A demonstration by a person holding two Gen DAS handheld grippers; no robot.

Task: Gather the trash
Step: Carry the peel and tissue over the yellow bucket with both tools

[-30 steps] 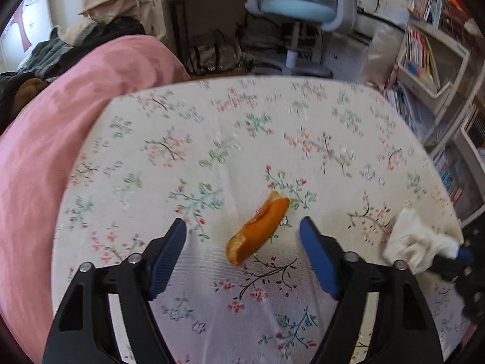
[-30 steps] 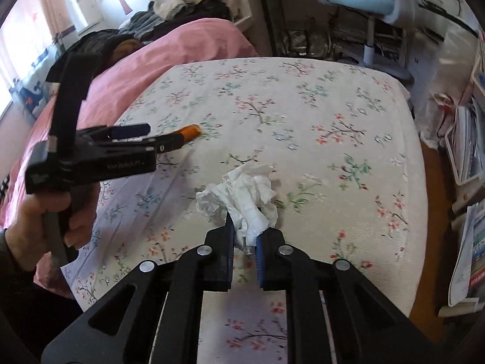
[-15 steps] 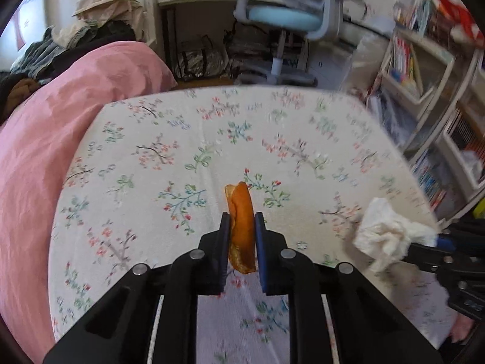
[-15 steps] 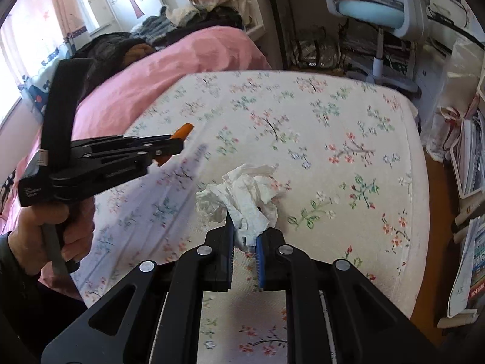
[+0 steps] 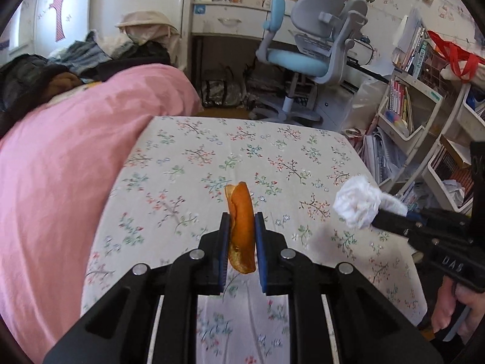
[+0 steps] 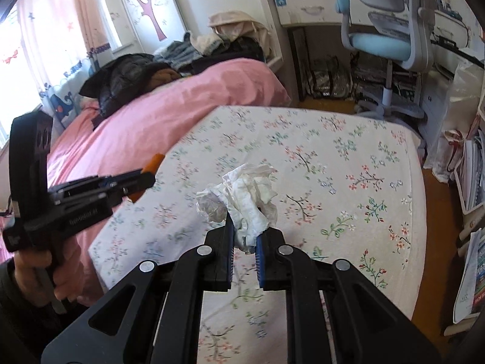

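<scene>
Two black two-finger grippers with blue pads are in play, each carrying one piece of trash, both lifted clear of the bed. The left gripper has its jaws clenched on one curved orange strip of fruit peel, which stands on edge between the pads and pokes out above and below them. The right gripper pinches one crumpled white paper tissue by its lower end, the wad bunching above the fingertips. In the left wrist view that tissue hangs to the right of the peel, well apart from it.

Below both lies one cream bedsheet printed with small flowering twigs. Beside it on the left lies one pink quilt, with a heap of dark clothes at its far end. Beyond the bed stand one blue-and-grey desk chair at a white desk, and white shelves of books on the right.
</scene>
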